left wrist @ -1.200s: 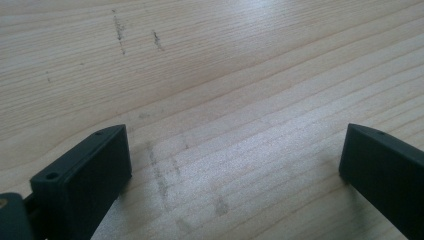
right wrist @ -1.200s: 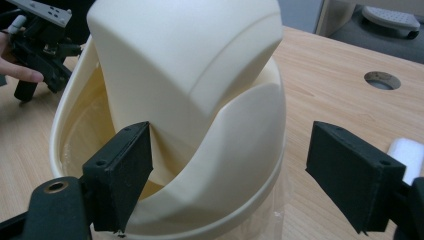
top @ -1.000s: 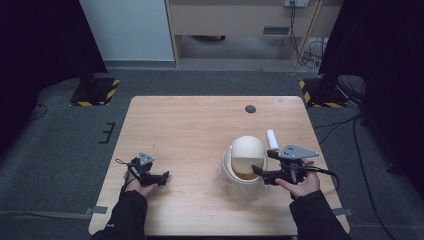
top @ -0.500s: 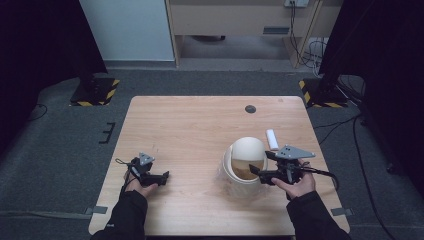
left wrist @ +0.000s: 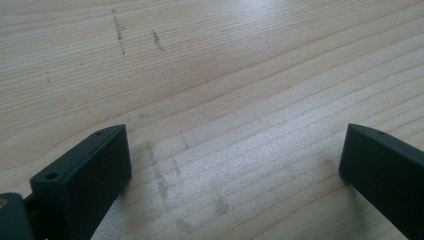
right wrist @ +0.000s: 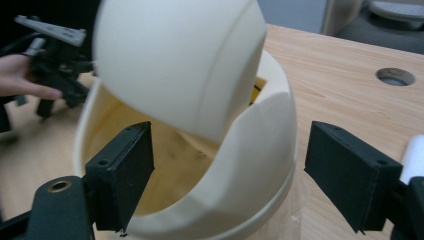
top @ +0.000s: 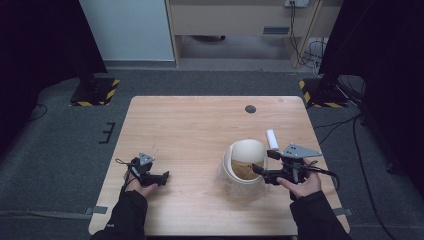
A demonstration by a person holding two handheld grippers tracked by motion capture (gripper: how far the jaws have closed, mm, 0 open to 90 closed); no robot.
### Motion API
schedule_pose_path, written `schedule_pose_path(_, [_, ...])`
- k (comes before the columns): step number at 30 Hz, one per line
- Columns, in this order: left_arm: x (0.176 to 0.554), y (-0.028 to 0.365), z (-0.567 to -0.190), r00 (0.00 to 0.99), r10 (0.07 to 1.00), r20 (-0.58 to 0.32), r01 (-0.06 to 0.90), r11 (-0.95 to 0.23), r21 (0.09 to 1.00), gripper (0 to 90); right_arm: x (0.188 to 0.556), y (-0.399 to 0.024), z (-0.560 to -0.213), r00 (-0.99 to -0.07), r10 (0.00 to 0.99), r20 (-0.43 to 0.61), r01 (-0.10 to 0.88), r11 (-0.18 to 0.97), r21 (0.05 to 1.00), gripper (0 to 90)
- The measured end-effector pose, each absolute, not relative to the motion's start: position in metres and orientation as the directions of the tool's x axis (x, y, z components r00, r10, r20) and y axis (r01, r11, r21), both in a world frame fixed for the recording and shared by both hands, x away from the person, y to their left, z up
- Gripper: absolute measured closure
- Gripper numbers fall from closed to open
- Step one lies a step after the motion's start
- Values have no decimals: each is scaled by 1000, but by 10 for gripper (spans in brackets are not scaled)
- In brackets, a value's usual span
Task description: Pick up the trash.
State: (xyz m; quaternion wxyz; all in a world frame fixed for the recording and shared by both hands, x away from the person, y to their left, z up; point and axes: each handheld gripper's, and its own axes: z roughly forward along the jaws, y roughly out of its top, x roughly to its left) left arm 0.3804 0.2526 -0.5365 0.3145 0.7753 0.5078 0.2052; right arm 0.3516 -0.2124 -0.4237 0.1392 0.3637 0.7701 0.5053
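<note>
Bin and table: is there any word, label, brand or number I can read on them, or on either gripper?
None can be read.
Cream bin: plain lid and body; a yellow patch inside it is too blurred to tell.
Table: bare wood grain and scuffs.
White roll: unmarked.
Left gripper and right gripper: plain black jaws.

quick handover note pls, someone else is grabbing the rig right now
Left gripper: open, low over bare table, holding nothing.
Right gripper: open, jaws on either side of the cream bin's rim, not closed on it.
Bin stands right of centre; its swing lid is tilted, opening exposed. A white roll lies just behind the bin.
Done: right gripper reached the bin.
Left: probably grip or work the lid; nothing is held yet.
</note>
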Motion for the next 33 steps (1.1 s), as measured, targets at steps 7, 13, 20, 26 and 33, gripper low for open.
schedule_pose_path(7, [380, 253, -537, 399, 917, -1, 658, -286, 696, 0, 341, -231, -411, -707, 691, 148, 399, 217, 891, 190])
schedule_pose_path(13, [380, 253, -537, 400, 917, -1, 659, -286, 696, 0, 346, -251, -413, -658, 734, 167, 425, 178, 888, 193])
schedule_pose_path(20, [380, 253, -537, 399, 917, -1, 658, -286, 696, 0, 365, -274, -431, -553, 812, 186, 472, 121, 873, 216])
schedule_pose_path(26, [380, 253, -537, 399, 917, -1, 658, -286, 696, 0, 387, -285, -442, -500, 846, 187, 491, 99, 866, 225])
schedule_pose_path(33, [380, 253, -537, 400, 917, -1, 658, -286, 696, 0, 420, -289, -452, -456, 878, 150, 494, 109, 863, 291])
